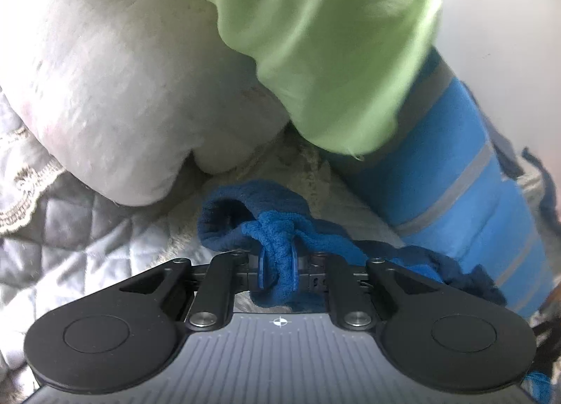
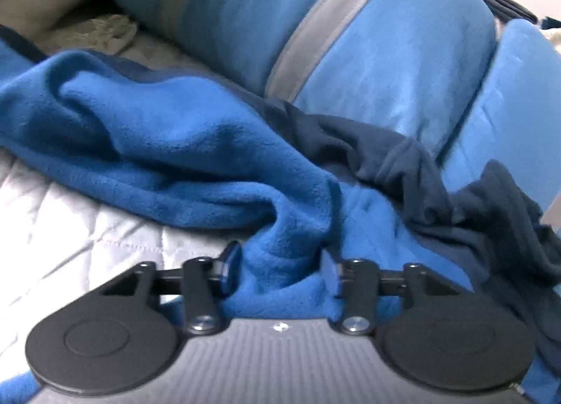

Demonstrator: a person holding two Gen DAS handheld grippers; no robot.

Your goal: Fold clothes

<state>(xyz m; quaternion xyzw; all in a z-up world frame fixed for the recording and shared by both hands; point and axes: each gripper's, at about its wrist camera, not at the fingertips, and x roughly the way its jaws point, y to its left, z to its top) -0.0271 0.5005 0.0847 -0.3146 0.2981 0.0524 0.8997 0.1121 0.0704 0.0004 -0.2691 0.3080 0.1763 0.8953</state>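
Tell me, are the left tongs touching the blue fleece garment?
Touching. The left wrist view shows the left tongs shut on a bunched fold of the blue fleece garment, with cloth pinched between both fingers.

The right gripper (image 2: 280, 272) sits at the bottom centre of the frame, its jaws apart with a bunched fold of the blue fleece garment (image 2: 168, 144) between them — the fabric touches the left pad and lies just beside the right one. The garment's dark navy part (image 2: 403, 165) trails toward the right edge. Behind it, across the upper frame, lies a light blue blanket with grey stripes (image 2: 403, 64). A pale quilted bedcover (image 2: 80, 232) shows at the lower left.
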